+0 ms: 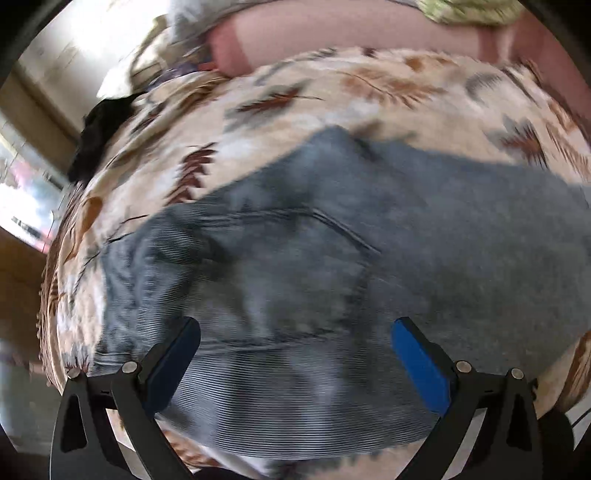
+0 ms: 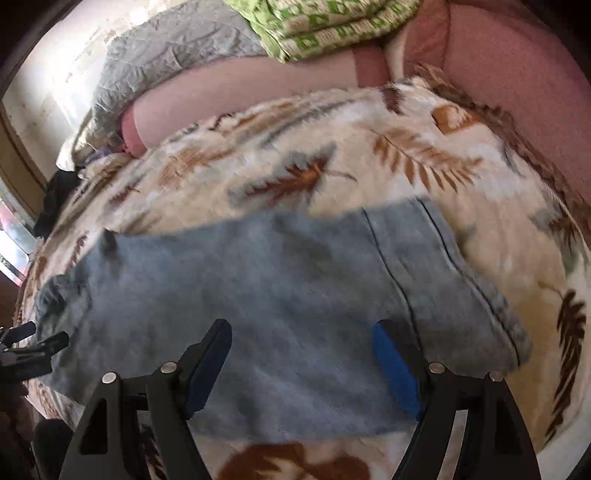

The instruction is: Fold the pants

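Grey-blue pants lie spread on a bed covered by a cream blanket with brown leaf prints. My left gripper is open and empty, hovering over the waist and pocket end. In the right wrist view the pants run left to right, with the hemmed leg end at the right. My right gripper is open and empty above the leg. The left gripper's fingers show at the left edge of that view.
A pink pillow lies along the far side of the bed, with a grey quilt and a green patterned cloth behind it. A black garment sits at the bed's left edge. A bright window is at the left.
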A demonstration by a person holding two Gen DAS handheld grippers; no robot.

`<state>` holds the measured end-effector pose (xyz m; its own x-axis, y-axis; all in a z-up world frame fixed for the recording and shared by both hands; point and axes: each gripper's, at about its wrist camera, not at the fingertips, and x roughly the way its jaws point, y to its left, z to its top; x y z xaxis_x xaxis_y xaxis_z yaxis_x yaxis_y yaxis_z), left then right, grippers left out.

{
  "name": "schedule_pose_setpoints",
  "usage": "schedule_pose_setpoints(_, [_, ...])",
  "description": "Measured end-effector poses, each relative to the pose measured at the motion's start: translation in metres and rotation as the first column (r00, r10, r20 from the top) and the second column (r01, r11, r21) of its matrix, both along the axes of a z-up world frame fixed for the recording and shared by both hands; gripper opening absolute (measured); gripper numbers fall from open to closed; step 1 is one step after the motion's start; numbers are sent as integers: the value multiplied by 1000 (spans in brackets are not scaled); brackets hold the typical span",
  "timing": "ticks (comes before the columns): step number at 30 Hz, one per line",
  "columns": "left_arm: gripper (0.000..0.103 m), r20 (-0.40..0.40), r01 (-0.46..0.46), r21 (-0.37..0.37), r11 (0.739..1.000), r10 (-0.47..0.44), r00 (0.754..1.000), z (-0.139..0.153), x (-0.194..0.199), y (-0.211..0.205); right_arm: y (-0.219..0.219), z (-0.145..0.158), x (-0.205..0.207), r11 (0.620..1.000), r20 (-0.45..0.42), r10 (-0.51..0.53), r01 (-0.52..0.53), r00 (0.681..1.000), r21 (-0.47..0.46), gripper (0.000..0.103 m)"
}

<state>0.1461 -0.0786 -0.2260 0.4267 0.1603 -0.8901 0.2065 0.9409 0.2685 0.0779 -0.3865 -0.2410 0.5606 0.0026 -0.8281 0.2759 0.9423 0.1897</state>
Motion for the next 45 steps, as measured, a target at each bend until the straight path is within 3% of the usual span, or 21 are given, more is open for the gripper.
schedule_pose_setpoints(2, [103,-32,9,35,999,-7,999,-15,4,-10,-4,-12,-2,1000,-34,9,-9,999,-3,82])
schedule_pose_setpoints(4, [103,-22,-16,19,1000,16,1000,-22,7,-9,-4,-20,-3,999,-40,37,-38,999,-17,82])
schedule_pose_setpoints(7, [103,-26,-31,-16,999,31,999,-24,11,-5,-1,-22,-5,997,-39,63,-65,997,-44,82])
schedule_pose_setpoints(10, [103,-3,7,9,1000,-7,1000,-24,7,-8,-6,-24,-8,997,-15,69,-70,997,-15,85])
schedule_pose_setpoints(14, [103,-44,-12,14,1000,13,999,-12,2,-9,-11,-17,-12,997,6,68,-68,998,26,84])
schedule_pose_setpoints(17, [103,45,42,3,999,-43,998,11,-15,-15,-24,1,-26,996,62,19,-24,998,80,84])
schedule_pose_setpoints(21, [103,122,74,-26,997,-70,990,32,-32,-20,-23,24,-36,999,111,26,-28,994,22,84])
schedule_pose_setpoints(23, [103,128,68,-64,996,-59,990,33,-37,-16,-16,32,-35,998,123,46,-50,991,35,84])
schedule_pose_setpoints(30, [103,79,49,-58,997,-44,996,2,-28,-8,38,19,-7,988,65,157,-158,985,0,84])
schedule_pose_setpoints(33, [103,-13,57,-40,998,-58,998,-20,-23,-9,46,3,3,986,18,168,-168,986,10,84])
schedule_pose_setpoints(36, [103,21,83,-49,995,-82,996,-24,-24,-9,45,-27,12,987,-82,162,-160,983,25,85])
schedule_pose_setpoints(39, [103,35,88,-57,994,-86,996,-29,-25,-8,55,-30,10,979,-62,193,-196,979,-52,91])
schedule_pose_setpoints(42, [103,33,94,-44,995,-93,995,-27,-26,-10,57,-30,12,980,-61,191,-194,980,-37,95])
schedule_pose_setpoints(45, [103,-17,69,-61,996,-70,997,-20,-21,-8,53,-19,6,979,-42,201,-202,979,-14,94])
